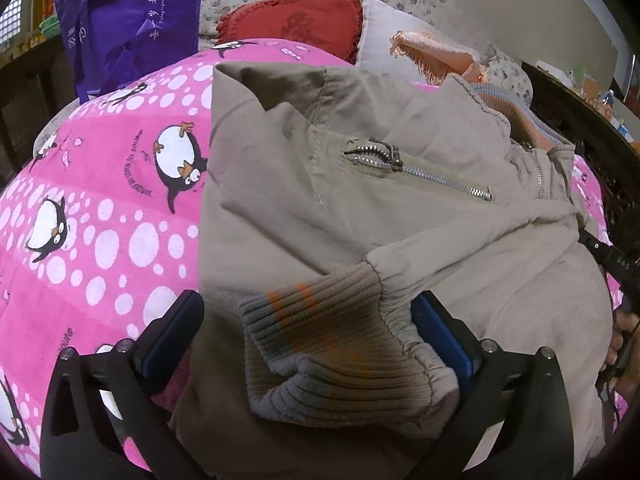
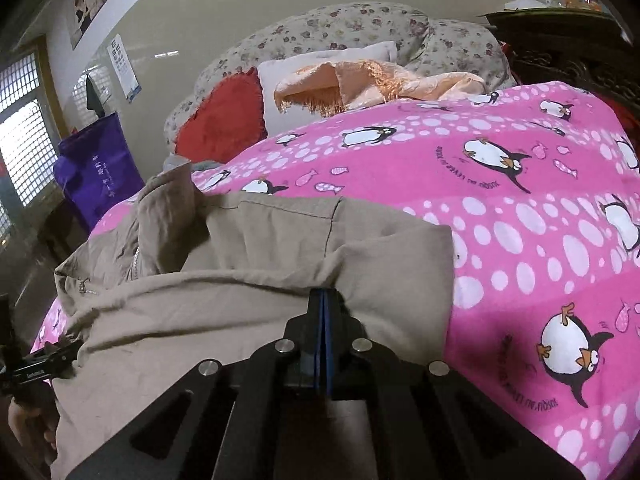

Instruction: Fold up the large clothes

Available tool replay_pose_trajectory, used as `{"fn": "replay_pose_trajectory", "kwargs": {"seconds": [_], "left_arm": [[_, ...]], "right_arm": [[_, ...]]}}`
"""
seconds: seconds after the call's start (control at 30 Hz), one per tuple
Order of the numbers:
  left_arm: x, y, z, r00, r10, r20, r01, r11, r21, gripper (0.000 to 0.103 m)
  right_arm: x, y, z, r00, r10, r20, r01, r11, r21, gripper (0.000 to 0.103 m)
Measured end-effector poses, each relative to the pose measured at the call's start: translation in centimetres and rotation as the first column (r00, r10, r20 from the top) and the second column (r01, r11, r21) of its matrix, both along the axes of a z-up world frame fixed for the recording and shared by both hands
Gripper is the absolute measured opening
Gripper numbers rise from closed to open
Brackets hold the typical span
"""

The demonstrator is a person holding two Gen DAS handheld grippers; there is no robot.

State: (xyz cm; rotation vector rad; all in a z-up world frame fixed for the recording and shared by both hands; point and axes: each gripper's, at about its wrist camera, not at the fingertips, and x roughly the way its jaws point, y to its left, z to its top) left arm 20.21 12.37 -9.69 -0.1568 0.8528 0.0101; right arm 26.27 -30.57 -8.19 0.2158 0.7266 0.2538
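- Left wrist view: the left gripper stands spread wide, the ribbed cuff of the beige jacket lying loose between its fingers at about 6 o'clock, the sleeve apparently just laid across the body.
- Right wrist view: the right gripper, pressed together, pinches a jacket fold at 12 o'clock.
- The jacket lies on the pink quilt of the bed.
- Next, I judge, the right gripper carries its fold across and the left finds a new hold.

The beige woven-cloth jacket looks matt, with a ribbed knit cuff and a shiny metal pocket zipper. The pink penguin-print bed cover is soft matt cloth. The red frilled cushion looks plush.
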Motion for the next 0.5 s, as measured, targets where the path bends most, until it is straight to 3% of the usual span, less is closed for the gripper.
{"fn": "replay_pose_trajectory", "kwargs": {"seconds": [0.13, 0.3, 0.4, 0.5], "left_arm": [[0.5, -0.5, -0.1, 1.000, 0.001, -0.023, 0.000, 0.999, 0.034, 0.103], [0.9, -1.0, -0.4, 0.999, 0.008, -0.044, -0.005, 0.997, 0.074, 0.103], [0.8, -1.0, -0.4, 0.999, 0.012, -0.043, -0.008, 0.997, 0.076, 0.103], [0.8, -0.9, -0.4, 0.999, 0.013, -0.040, -0.010, 0.997, 0.076, 0.103]], "right_arm": [[0.0, 0.9, 0.2, 1.000, -0.010, 0.010, 0.011, 0.998, -0.062, 0.000], [-0.1, 1.0, 0.5, 1.000, -0.014, 0.003, 0.014, 0.998, -0.068, 0.000], [-0.6, 1.5, 2.9, 0.998, -0.014, -0.058, 0.009, 0.996, -0.087, 0.004], [-4.6, 2.7, 7.6, 0.999, 0.006, 0.041, -0.001, 0.993, -0.120, 0.012]]}}
